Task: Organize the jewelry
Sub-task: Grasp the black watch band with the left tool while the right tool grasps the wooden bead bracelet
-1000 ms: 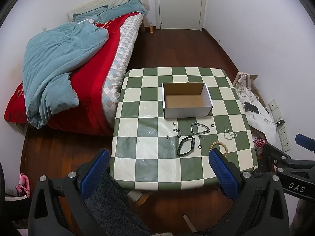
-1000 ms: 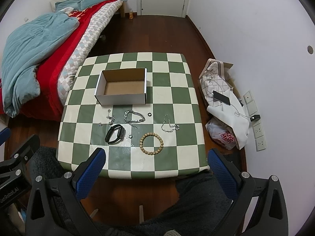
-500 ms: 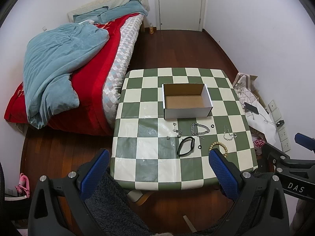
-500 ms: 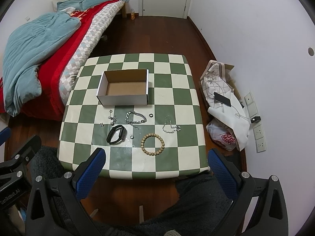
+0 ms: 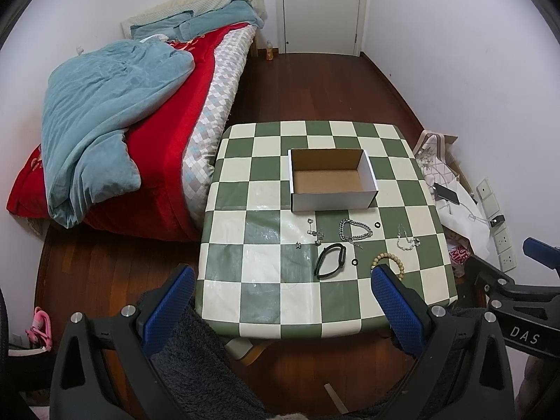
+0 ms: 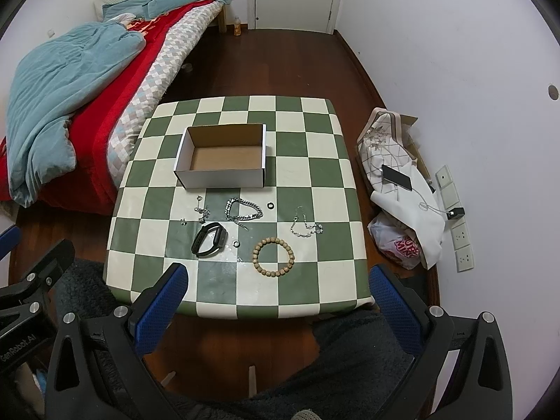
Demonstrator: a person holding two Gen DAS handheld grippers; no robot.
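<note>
Jewelry lies loose on the green-and-cream checkered table (image 6: pixel 311 175): a black wristband (image 6: pixel 209 239), wooden bead bracelet (image 6: pixel 273 258) and silver chain bracelet (image 6: pixel 243 209), just in front of the empty white cardboard box (image 6: pixel 224 155). Left gripper (image 5: pixel 280 301) and right gripper (image 6: pixel 278 297) hang wide apart, holding nothing, so no piece seems picked yet; next, lower one onto a piece

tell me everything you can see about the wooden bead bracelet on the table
The bead bracelet is a closed ring of small round beads, light tan and wood-like, lying flat on the checkered table. It sits nearest the front edge among the jewelry, spanning a green and a cream square. Nothing touches it: the black band lies apart to its left, a thin silver chain behind it. In the left wrist view a blue fingertip hides part of it.
</note>
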